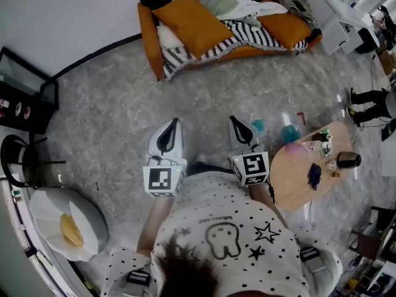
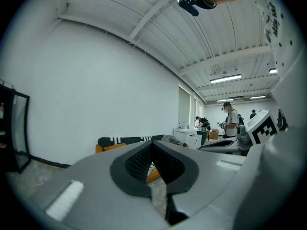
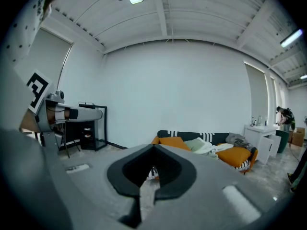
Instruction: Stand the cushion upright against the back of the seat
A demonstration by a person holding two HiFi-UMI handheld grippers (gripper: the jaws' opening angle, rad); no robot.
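Note:
An orange sofa (image 1: 150,39) with a black-and-white striped throw stands against the far wall. One large orange cushion (image 1: 193,22) lies slanted on its left seat, and a second orange cushion (image 1: 283,27) lies flat at the right end. In the right gripper view the left cushion (image 3: 175,143) shows just above the jaws, well away. My left gripper (image 1: 172,125) and right gripper (image 1: 237,122) are side by side in front of my body, both shut and empty, far short of the sofa. The left gripper view catches only a strip of the sofa (image 2: 120,143).
A round wooden table (image 1: 291,184) with bottles and small items stands close on my right. A black shelf unit (image 1: 25,98) and a black chair (image 1: 18,159) are on the left, with a white seat (image 1: 59,215) near my left foot. People (image 1: 371,104) and white cabinets (image 1: 337,23) are at the far right.

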